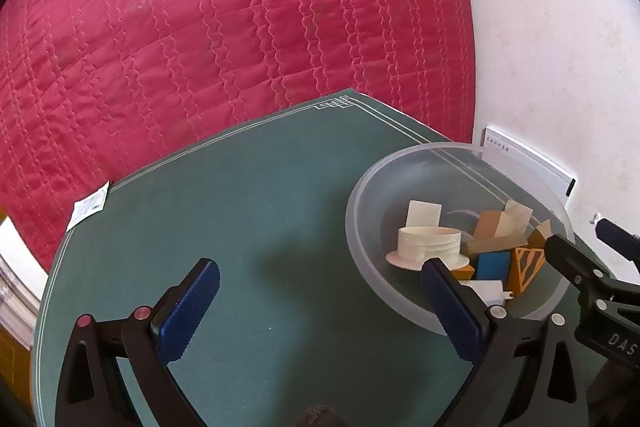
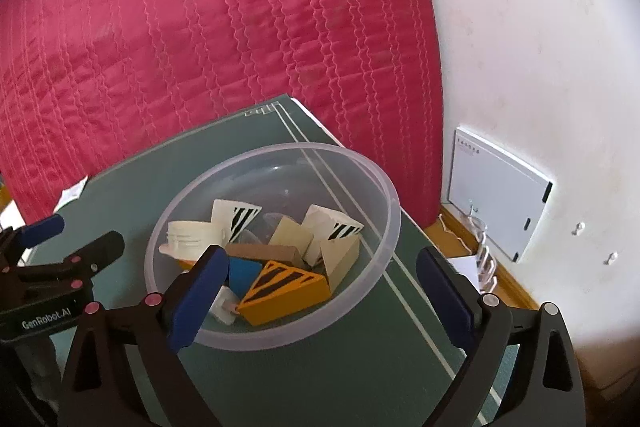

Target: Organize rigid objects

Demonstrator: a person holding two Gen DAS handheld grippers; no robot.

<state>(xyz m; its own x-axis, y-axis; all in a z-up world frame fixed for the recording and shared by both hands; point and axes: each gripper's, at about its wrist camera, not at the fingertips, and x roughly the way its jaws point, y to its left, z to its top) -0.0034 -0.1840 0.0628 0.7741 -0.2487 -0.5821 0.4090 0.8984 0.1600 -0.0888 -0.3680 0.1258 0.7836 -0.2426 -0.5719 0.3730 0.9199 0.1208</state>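
A clear plastic bowl stands on a green mat and holds several rigid pieces: an orange striped wedge, a blue block, white striped wedges, a brown block and a cream round lid. The bowl also shows in the left wrist view. My left gripper is open and empty over the bare mat, left of the bowl. My right gripper is open and empty, its left finger over the bowl's near rim.
A red quilted bed lies behind the mat. A white wall with a white panel is at the right. A paper slip lies at the mat's left edge. A white wire rack stands by the wall.
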